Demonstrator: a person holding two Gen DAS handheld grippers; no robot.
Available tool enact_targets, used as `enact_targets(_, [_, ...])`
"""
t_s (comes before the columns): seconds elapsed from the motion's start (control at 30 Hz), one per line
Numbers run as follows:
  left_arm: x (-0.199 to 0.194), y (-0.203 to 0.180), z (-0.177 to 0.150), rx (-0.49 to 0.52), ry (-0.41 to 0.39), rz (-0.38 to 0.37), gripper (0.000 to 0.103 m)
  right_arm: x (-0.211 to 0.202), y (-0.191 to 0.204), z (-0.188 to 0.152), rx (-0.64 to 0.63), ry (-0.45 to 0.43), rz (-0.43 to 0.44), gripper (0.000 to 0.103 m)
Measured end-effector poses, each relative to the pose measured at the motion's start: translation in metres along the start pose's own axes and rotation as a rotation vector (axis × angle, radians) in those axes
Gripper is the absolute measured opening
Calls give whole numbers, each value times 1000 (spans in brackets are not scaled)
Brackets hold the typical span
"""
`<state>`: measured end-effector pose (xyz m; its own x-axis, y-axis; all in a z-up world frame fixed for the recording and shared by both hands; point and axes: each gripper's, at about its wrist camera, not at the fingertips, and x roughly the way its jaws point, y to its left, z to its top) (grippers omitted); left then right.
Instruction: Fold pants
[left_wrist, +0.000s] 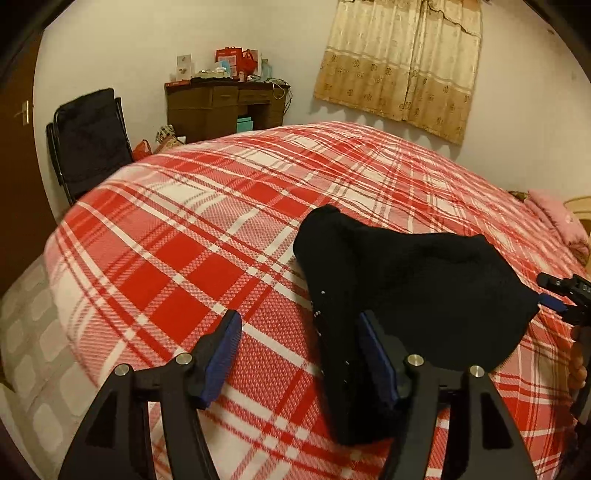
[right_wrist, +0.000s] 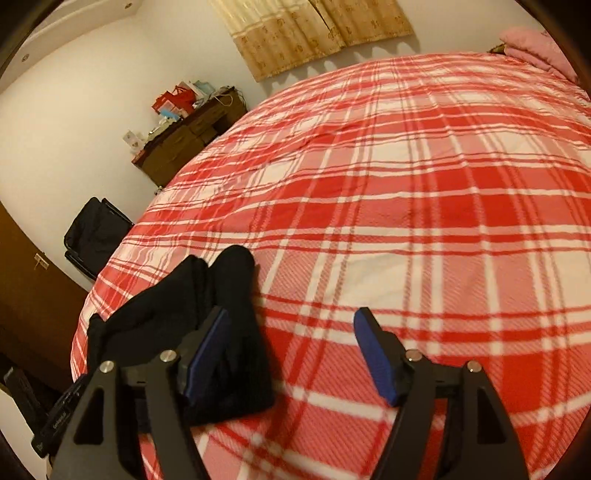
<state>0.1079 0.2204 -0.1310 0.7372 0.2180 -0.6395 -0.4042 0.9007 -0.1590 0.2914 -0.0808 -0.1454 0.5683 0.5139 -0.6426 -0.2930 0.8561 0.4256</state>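
Pants, black and bunched into a folded heap, lay on the red-and-white plaid bedspread near the close edge of the bed. In the left wrist view the left gripper stood with its jaws wide apart; the left blue pad hung over bare bedspread, while the right blue pad sat against the near left edge of the heap, and no cloth was pinched between the two. The right gripper showed at the far right edge of that view, its tip just beside the right corner of the pants, with a hand below it. In the right wrist view the right gripper also stood wide open. Its left pad rested over the right side of the pants, and its right pad stood over plain bedspread, well apart from the cloth. Neither gripper held anything. Beyond the far left side of the bed stood a brown desk loaded with small items, and a black folding chair stood to its left. A beige curtain hung on the far wall, and a pink pillow lay at the right end of the bed.
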Motion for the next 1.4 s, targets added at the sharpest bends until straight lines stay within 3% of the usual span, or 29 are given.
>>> enact_targets(0.53, [-64,-31,-1,59,-93,-25,66,-69,41,-45,-114,-69,0,79])
enact_targets(0.67, [-86,-38,1,74,-127,-33,67,-98,68,-57,-201,-147,-6,88])
enact_targets(0.83, [-117,-44,5,91,-187,-23,80,-132,101,-56,-289,-233,-2,97])
enact_targets(0.97, [-135,-47,9,95,-226,-21,82,-166,126,-61,-383,-320,-26,103])
enact_targets(1.4, [-162,-57,9,126,-289,6,82,-205,146,-67,-443,-390,-3,103])
